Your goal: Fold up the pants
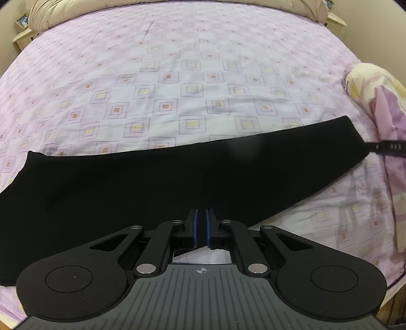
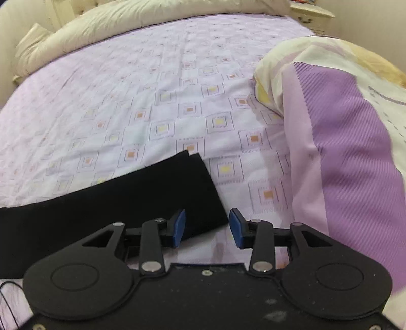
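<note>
Black pants (image 1: 157, 182) lie flat as a long band across the near part of the bed, legs stacked. My left gripper (image 1: 201, 215) is shut, its blue pads pressed together over the pants' near edge; whether cloth is pinched between them I cannot tell. In the right wrist view the leg end of the pants (image 2: 152, 198) lies flat, with two layers showing at the hem. My right gripper (image 2: 207, 223) is open, its left pad (image 2: 179, 223) over the hem's near corner, the right pad over the sheet. The other gripper's tip (image 1: 388, 147) shows beside the hem.
The bed has a pink sheet with square patterns (image 1: 190, 88). A folded purple and cream quilt (image 2: 342, 142) lies on the right, close to the right gripper. Beige pillows (image 2: 127, 28) line the headboard. Nightstands (image 2: 309, 12) stand at the far corners.
</note>
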`<state>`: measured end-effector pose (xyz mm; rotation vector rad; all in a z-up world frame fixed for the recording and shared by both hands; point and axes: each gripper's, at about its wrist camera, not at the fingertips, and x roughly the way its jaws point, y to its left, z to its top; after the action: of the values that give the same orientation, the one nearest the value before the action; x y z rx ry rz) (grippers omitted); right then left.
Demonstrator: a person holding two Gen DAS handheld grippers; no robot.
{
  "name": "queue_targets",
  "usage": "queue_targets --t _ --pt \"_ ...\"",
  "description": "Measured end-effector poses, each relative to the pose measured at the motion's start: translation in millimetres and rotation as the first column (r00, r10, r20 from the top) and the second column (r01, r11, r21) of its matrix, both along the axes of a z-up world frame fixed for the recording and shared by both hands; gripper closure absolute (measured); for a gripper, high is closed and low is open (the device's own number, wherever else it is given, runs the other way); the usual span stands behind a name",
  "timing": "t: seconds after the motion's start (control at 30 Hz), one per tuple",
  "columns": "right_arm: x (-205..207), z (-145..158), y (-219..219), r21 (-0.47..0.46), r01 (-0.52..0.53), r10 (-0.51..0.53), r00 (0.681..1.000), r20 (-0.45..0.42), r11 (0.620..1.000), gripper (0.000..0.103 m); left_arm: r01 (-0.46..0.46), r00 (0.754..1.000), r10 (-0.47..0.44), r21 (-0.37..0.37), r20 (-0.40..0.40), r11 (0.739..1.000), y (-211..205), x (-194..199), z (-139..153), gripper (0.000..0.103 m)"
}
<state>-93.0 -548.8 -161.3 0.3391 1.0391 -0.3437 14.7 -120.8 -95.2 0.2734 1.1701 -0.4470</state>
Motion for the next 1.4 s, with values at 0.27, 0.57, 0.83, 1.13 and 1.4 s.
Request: queue_targets --t 0.27,0.57,0.83,1.13,1.4 --pt "20 -27 -46 0.204 -0.101 0.114 0.992 -0.054 0.974 0.050 -0.058 0.998 0.059 0.062 -0.014 0.996 -9 7 -5 0.095" --pt "37 -37 -70 0.367 -0.199 0.204 0.979 0.024 0.909 0.052 0.009 0.999 -0.007 0.067 -0.035 0.998 -44 15 -17 0.095" --pt "29 -20 -71 0.388 -0.151 0.148 0.988 0.036 0.909 0.094 0.122 0.991 -0.122 -0.008 -0.045 0.993 -96 20 -36 0.095" --pt "22 45 -42 0.366 -0.142 0.115 0.989 0.094 0.920 0.094 0.301 0.953 -0.302 0.124 -0.012 0.945 -149 12 -72 0.096" --pt "29 105 36 0.317 -0.238 0.192 0.966 0.170 0.918 0.094 0.088 0.996 -0.088 -0.003 0.025 0.996 -68 35 -33 0.094"
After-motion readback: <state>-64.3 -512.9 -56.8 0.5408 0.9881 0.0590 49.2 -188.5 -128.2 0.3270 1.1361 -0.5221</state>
